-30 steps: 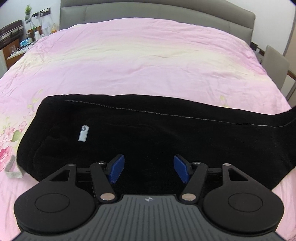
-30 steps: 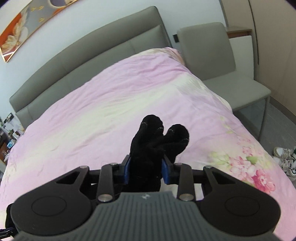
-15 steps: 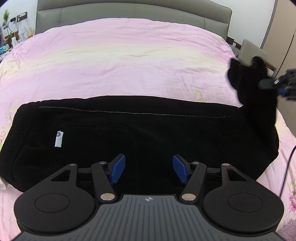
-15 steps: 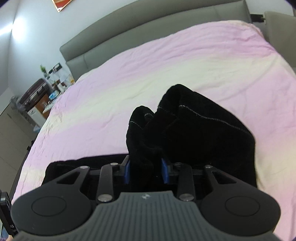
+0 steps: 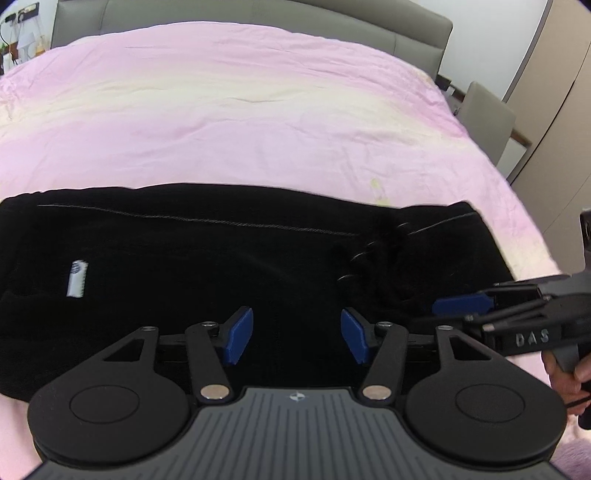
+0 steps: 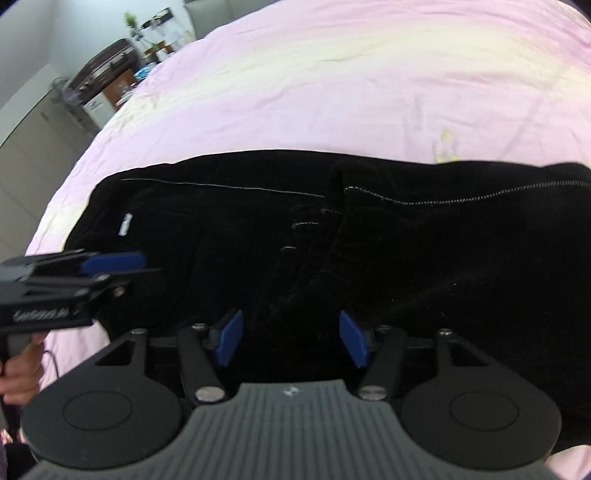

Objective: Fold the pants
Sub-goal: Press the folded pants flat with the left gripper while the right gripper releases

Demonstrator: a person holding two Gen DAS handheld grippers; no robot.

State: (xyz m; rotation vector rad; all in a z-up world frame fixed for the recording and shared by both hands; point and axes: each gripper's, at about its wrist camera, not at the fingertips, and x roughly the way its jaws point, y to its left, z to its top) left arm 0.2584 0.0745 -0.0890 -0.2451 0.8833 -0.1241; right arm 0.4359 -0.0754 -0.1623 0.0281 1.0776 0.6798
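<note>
Black velvety pants (image 5: 192,280) lie flat across the near part of a bed with a pink and cream quilted cover (image 5: 236,122), stretched sideways. Their right-hand end is doubled back over the rest, and a line of pale stitching runs along the far edge. A small white sewn-in label (image 5: 77,279) with a blue mark sits near the left end; its print is too small to read.

The left gripper (image 5: 297,340) hovers just over the near edge of the pants with its blue-padded fingers (image 5: 239,334) spread apart and nothing between them. The right gripper (image 6: 291,338) is likewise released, its pads wide apart above the folded-over layer of cloth.

In the left wrist view the right gripper comes in from the right edge, and the white letters "DAS" show on its black body. In the right wrist view the left gripper enters from the left with a white word on its side, blurred beyond reading.

A grey upholstered headboard (image 5: 258,14) stands behind the bed, and a grey chair (image 5: 487,114) is beside it.
</note>
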